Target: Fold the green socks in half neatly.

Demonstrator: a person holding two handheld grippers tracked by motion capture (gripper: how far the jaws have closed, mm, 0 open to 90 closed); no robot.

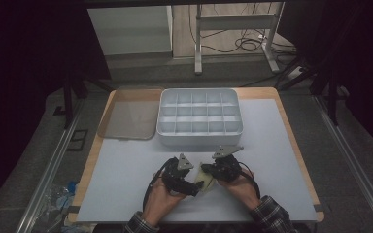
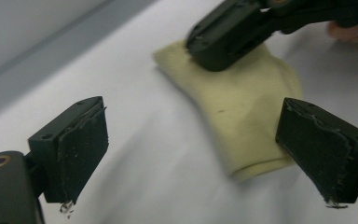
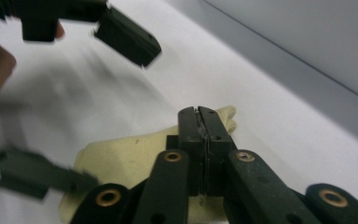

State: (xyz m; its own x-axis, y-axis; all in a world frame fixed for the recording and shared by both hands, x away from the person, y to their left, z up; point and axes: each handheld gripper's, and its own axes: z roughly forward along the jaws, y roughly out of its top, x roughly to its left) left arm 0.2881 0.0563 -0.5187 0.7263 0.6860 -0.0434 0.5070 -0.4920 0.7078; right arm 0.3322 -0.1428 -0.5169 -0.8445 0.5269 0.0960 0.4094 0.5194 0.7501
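So on the far left of the table (image 1: 126, 160) there's a flat see-through lid (image 1: 128, 116) lying just beside a grey box (image 1: 200, 118) split into lots of little compartments, both toward the far edge. Nearer in, the person's left hand (image 1: 158, 199) holds the left gripper (image 2: 191, 154), and its jaws are spread wide with nothing between the pads, sitting just short of a small pale yellow cloth (image 2: 242, 107). That cloth lies flat on the white mat near the person, right between the two grippers, folded over with one rounded end pointing at the left gripper. On the right, the right gripper (image 3: 199, 116) has its jaws pressed tight together and rests down on the cloth's far end; whether any fabric is actually caught between the pads can't be told. The right hand (image 1: 238, 187) comes in from a plaid sleeve (image 1: 272, 213).
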